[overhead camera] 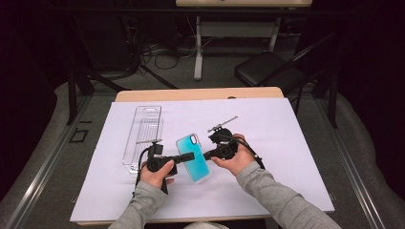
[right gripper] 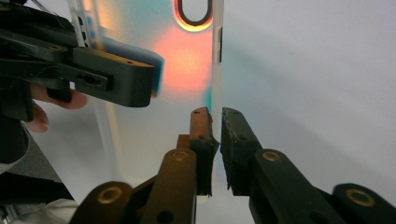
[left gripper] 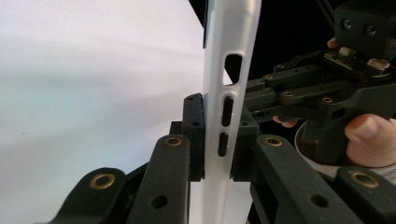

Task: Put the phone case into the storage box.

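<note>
A phone case (overhead camera: 193,157) with a cyan back and a translucent white rim is held up over the white sheet (overhead camera: 286,157) between both grippers. My left gripper (overhead camera: 190,156) is shut on its left rim; in the left gripper view the pads (left gripper: 194,135) squeeze the white rim (left gripper: 229,70) beside the button cut-outs. My right gripper (overhead camera: 206,154) meets the opposite rim. In the right gripper view the case (right gripper: 182,60) glows orange and teal, and its edge runs into the narrow slot between my right gripper (right gripper: 217,126) jaws, pads against it. The left gripper's finger (right gripper: 121,74) lies across the case.
A clear plastic packaging tray (overhead camera: 143,136) lies on the sheet to the left of the hands. The wooden table edge (overhead camera: 200,94) shows behind the sheet. A black chair (overhead camera: 267,69) and a desk frame stand on the floor beyond the table.
</note>
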`<state>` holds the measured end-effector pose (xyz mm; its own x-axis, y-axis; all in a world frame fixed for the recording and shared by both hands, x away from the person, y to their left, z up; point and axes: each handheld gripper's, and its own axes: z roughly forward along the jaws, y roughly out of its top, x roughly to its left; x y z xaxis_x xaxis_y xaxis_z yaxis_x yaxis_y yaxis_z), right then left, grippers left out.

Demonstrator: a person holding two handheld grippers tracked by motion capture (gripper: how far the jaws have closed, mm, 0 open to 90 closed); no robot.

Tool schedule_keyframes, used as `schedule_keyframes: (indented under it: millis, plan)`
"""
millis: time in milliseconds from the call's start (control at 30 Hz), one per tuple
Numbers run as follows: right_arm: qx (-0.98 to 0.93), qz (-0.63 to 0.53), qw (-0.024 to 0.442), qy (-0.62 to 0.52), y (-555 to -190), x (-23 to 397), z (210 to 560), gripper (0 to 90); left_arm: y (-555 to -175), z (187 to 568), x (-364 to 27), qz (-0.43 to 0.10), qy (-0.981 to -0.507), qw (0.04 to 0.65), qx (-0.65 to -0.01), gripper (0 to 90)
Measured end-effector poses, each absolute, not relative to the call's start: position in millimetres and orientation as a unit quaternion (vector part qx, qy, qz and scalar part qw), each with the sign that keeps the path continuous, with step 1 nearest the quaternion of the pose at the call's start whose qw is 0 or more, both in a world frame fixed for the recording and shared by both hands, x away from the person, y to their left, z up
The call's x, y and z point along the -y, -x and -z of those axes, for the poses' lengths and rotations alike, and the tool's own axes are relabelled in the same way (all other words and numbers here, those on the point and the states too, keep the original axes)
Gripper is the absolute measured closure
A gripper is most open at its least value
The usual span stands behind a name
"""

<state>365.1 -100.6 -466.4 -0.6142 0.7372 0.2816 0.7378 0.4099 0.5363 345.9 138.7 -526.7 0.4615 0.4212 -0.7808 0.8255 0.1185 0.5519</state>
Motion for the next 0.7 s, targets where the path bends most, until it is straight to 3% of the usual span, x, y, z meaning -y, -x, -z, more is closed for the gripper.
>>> schedule_keyframes:
  millis: [333, 700]
  plan:
    - [0.831, 0.35, 0.002, 0.432, -358, 111, 462, 71.3, -345, 521, -141, 0.156, -0.648, 0.573, -0.477, 80.9]
    - [0.826, 0.402, -0.032, 0.394, -350, 125, 461, 55.8, -344, 513, -144, 0.127, -0.664, 0.575, -0.461, 80.9]
